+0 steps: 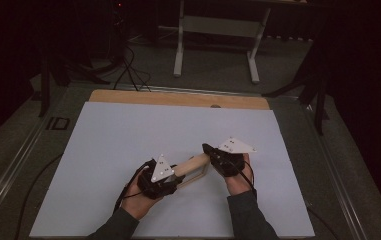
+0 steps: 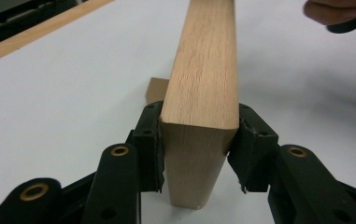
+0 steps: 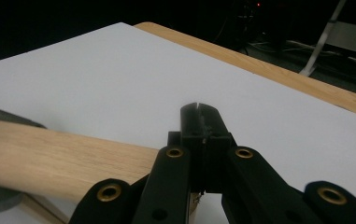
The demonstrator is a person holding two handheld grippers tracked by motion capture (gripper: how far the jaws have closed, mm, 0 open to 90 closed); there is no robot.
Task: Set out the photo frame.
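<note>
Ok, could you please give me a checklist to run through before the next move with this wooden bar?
1. Wooden bar between the left claw, pads touching both sides: ok.
2. Right claw shut: ok.
3. Right claw actually gripping the bar: cannot tell.
4. Bar bridging both claws over the white sheet: ok.
5. Bar's near end lifted off the sheet: cannot tell.
</note>
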